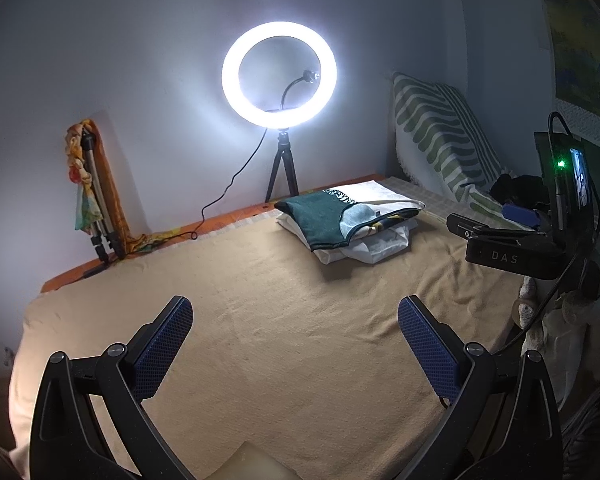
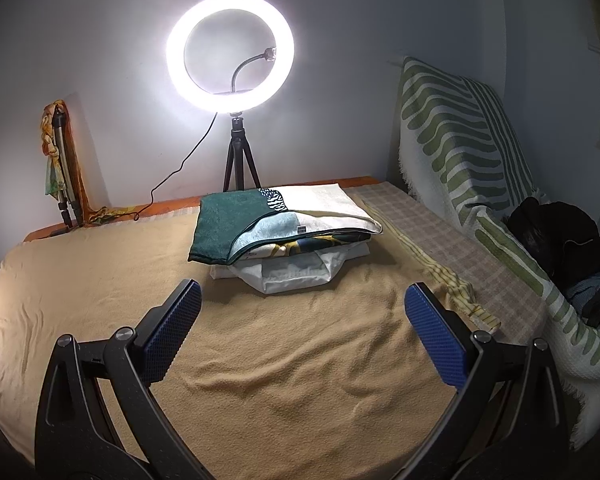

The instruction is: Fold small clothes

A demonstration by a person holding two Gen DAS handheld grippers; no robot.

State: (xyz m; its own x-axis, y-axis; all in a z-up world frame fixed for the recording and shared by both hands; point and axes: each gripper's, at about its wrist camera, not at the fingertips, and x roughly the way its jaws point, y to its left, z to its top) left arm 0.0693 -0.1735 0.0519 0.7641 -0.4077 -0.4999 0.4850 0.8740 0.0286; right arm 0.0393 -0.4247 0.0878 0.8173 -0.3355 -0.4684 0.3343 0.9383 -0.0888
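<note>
Both tools hang over the bare middle of the tan blanket (image 2: 280, 400), and neither has anything in it. The left gripper (image 1: 296, 344) has its blue pads spread wide apart, and so does the right gripper (image 2: 304, 332); they look ready for the next piece rather than busy with one.

The folded clothes (image 2: 284, 224) sit in a neat stack at the far side of the bed, a dark green piece on top with white ones beneath. Stacked back there, I'd guess, to leave the near blanket free as a folding surface.

At the far right, a dark heap of clothes (image 2: 572, 248) lies against the green-striped cushion (image 2: 460, 128), within the right tool's reach; that is likely where the next garment comes from, though I can't tell what is in it.

The ring light (image 2: 230, 50) stands on its tripod against the far wall, facing the bed to light the work.
</note>
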